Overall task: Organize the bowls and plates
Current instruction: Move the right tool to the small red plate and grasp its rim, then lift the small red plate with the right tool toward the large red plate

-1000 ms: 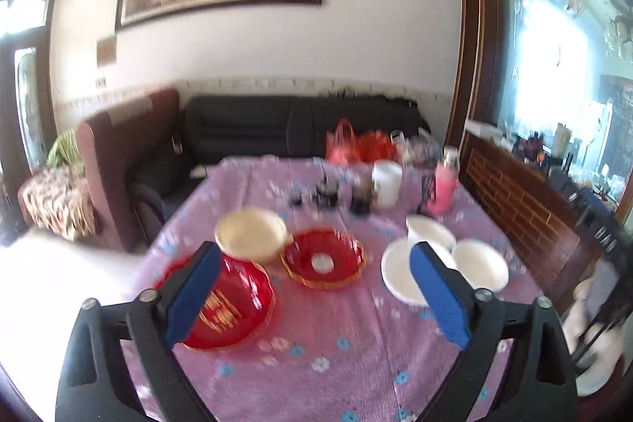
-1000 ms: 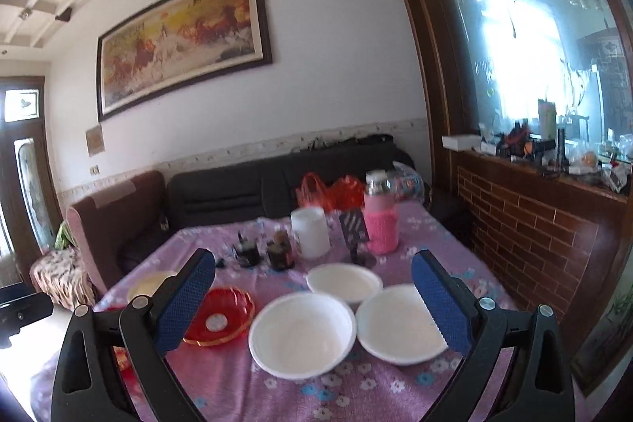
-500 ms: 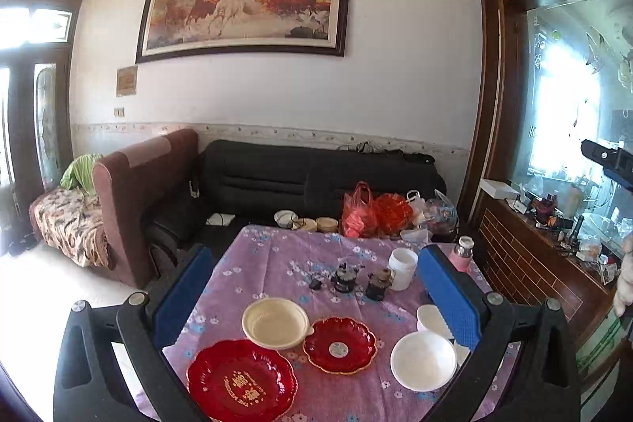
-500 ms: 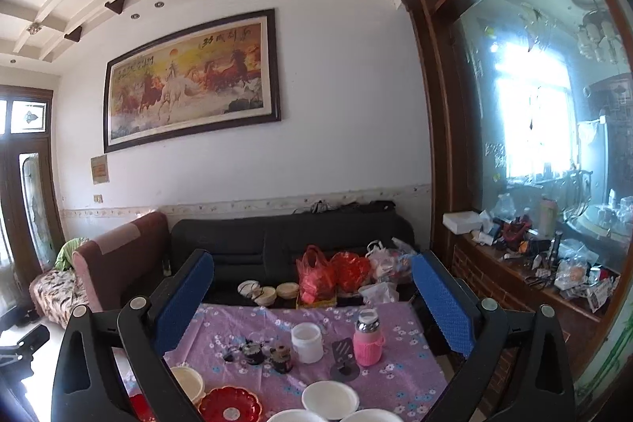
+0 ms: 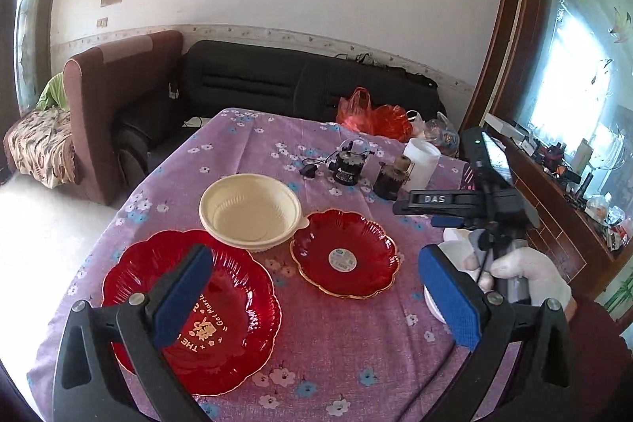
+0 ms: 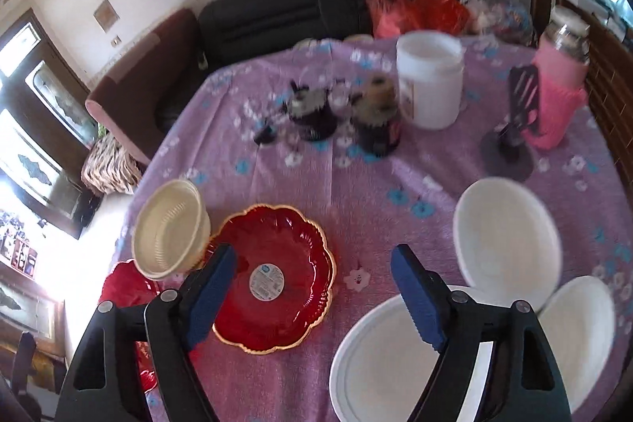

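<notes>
Over the desk (image 6: 356, 192), my right tool (image 6: 312, 295) closing on nothing above the small red plate (image 6: 273, 275), left tool (image 5: 316, 297) wide open, empty, big red plate (image 5: 190, 307) near left, cream bowl (image 5: 249, 210) beyond

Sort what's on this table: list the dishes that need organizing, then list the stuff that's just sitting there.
To organize:
large red plate
small red plate with gold rim
cream bowl
three white dishes

Just lying about:
white tub
pink-sleeved bottle
two small dark jars
red plastic bags
</notes>
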Action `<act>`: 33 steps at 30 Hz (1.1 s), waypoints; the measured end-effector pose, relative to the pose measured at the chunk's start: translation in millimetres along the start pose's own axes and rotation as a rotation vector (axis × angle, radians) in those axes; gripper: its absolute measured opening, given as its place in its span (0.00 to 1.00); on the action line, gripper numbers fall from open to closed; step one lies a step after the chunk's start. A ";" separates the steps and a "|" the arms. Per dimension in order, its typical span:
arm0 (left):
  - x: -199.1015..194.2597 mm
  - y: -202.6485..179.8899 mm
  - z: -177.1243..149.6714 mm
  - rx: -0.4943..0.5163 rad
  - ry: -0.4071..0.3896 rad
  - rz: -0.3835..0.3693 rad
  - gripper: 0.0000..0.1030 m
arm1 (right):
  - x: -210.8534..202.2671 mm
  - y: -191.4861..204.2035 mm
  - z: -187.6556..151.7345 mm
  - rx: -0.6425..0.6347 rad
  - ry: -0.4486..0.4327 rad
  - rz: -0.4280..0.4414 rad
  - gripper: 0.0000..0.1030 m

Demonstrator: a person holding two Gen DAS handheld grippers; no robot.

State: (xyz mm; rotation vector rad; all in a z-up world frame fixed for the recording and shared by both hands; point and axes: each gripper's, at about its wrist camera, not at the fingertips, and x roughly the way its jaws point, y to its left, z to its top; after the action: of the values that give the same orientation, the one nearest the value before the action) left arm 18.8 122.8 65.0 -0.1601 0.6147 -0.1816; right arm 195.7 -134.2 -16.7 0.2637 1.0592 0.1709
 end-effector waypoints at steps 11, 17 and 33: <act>38.8 27.2 -13.0 -0.071 0.065 -0.015 1.00 | 93.9 1.4 7.1 0.067 0.145 -0.008 0.54; 41.6 29.4 -17.8 -0.072 0.087 -0.002 1.00 | 84.0 10.3 -12.6 0.037 0.157 -0.070 0.17; 23.2 7.2 -39.5 -0.009 0.124 -0.030 1.00 | 5.6 -5.4 -163.5 0.036 0.157 0.053 0.12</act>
State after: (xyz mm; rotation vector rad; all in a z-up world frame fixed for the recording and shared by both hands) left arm 15.2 121.0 18.8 -0.1676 0.7371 -0.2189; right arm 55.1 -116.4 -98.6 0.3147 1.2121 0.2229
